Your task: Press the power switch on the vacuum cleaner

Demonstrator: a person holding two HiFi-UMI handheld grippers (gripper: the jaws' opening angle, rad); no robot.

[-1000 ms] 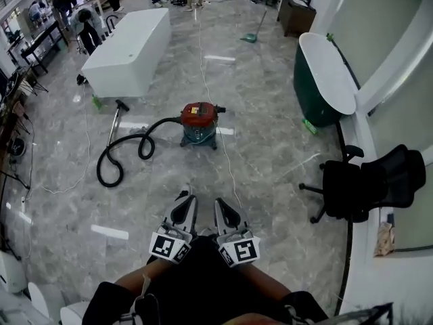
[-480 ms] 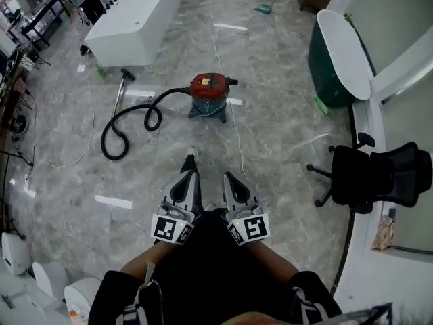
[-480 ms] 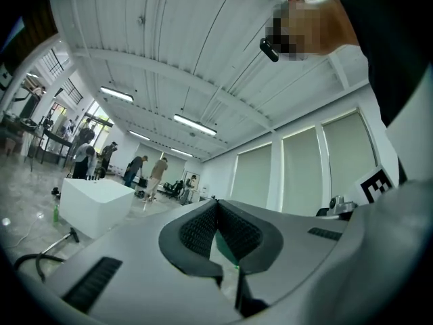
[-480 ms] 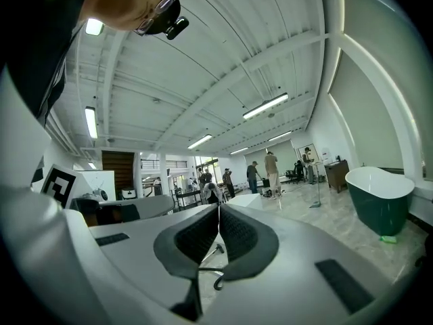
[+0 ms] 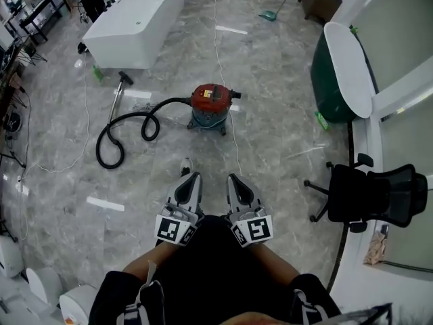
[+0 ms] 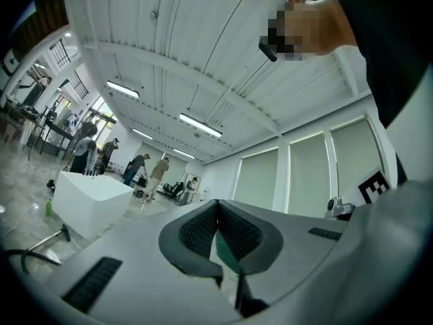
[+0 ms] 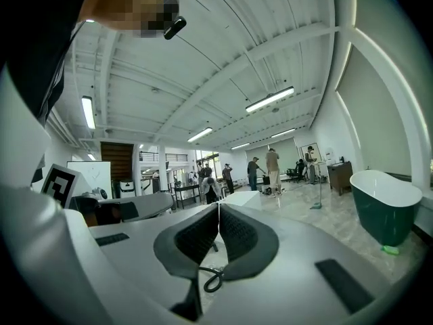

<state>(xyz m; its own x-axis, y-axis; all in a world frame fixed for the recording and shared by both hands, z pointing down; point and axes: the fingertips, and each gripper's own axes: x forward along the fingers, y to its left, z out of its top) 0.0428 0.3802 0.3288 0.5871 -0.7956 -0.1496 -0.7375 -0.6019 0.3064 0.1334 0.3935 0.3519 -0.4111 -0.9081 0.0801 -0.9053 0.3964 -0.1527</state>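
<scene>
Two grippers: the left gripper (image 5: 191, 179) and the right gripper (image 5: 234, 180) sit side by side close to the person's body, pointing forward. Each has its tips pressed together on nothing. That looks like a carrying pose, and closed tips would suit poking a button.
Vacuum cleaner: the vacuum cleaner (image 5: 211, 104) stands upright on the marble floor (image 5: 284, 134), straight ahead and well apart from both grippers, its red lid facing up.
Power switch: probably on the red lid, but too small to pick out from here.
Hose: the black hose (image 5: 128, 128) loops off to the canister's left and ends at a wand (image 5: 116, 104) lying flat, so it leaves the direct path free.
Cord: a white cord (image 5: 235, 143) trails along the floor from the canister towards the person, just right of the line of approach; it could catch a foot.
Step in hand: closing the gap, nothing touched yet.
Next move: likely getting nearer, then lowering one closed gripper onto the lid.
</scene>
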